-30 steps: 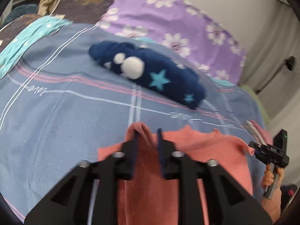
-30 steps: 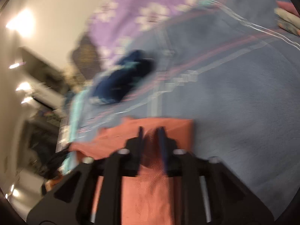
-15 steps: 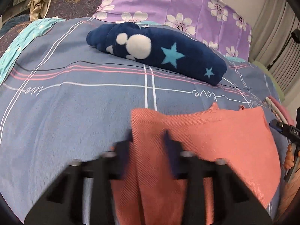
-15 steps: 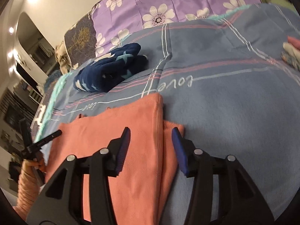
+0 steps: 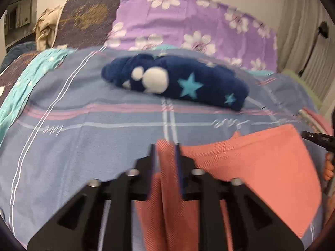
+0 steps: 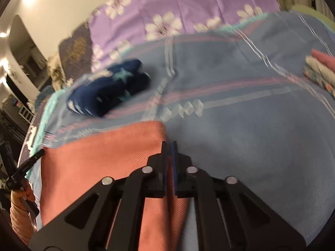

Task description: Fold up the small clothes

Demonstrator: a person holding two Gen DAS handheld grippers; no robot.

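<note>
left gripper (image 5: 164, 153): black two-finger tool at 6 o'clock in the left wrist view; jaws part-way apart and just opened wider, a raised fold of the left edge of the salmon-pink knitted garment (image 5: 251, 167) between them; blur hides whether the pads press on it, cannot tell if it is gripped.
right gripper (image 6: 170, 152): black two-finger tool at 6 o'clock in the right wrist view; jaws have just closed nearly together, pinched on the garment's right edge, a thin strip of cloth in the slit.
why held so: one tool at each side edge, probably so both edges lift together and fold evenly.
garment place: lies flat on the blue-grey plaid bedsheet with pink and white stripes (image 5: 83, 146), nearest the cameras, filling 4 to 6 o'clock in the left view and 7 to 8 o'clock in the right view.
other hand: person's hand (image 6: 21, 196) with the left tool shows at 8 o'clock in the right view.
mid: navy plush bundle with white dots and teal stars (image 5: 178, 81), 12 o'clock past the garment, well apart from it, likely waiting its turn.
side: stack of folded cloth, pink and patterned (image 6: 320, 69), 2 o'clock in the right view, likely the finished pile.
far: purple pillow with white flowers (image 5: 188, 29), 12 o'clock by the wall.
step judged: side edges being taken for a fold, not yet made.
</note>
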